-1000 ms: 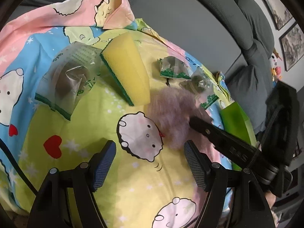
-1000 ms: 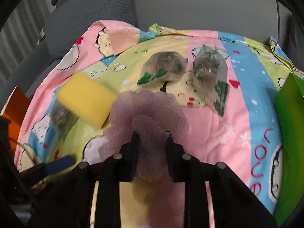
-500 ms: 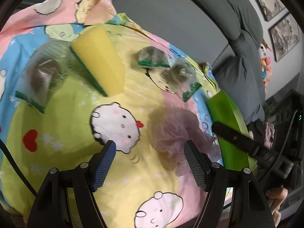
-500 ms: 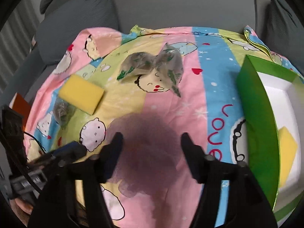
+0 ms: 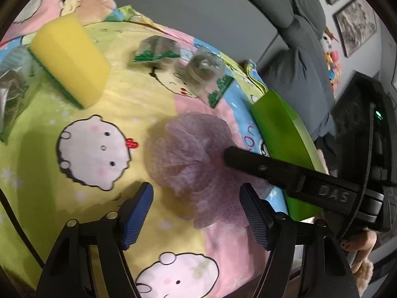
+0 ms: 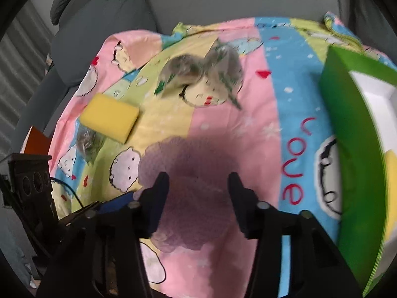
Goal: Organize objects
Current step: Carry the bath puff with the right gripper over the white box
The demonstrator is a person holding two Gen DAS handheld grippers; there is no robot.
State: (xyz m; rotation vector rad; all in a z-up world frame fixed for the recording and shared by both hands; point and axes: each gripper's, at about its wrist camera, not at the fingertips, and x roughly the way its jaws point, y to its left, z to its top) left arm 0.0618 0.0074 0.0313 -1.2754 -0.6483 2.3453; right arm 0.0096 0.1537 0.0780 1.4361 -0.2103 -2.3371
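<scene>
The purple mesh puff (image 6: 191, 198) lies on the cartoon blanket (image 6: 248, 129) between my right claw (image 6: 198, 186) fingers, which stand apart, unclamped. My left claw (image 5: 196, 206) gapes too, just behind the puff. Right of my right claw: the green box (image 6: 352, 154); ahead-left, the yellow sponge (image 6: 109, 116).

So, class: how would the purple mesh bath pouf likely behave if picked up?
The purple mesh bath pouf looks like gathered netting, so it is probably very light and squashy. Its loose ruffles would likely sag and could snag. It seems unlikely to roll.
</scene>
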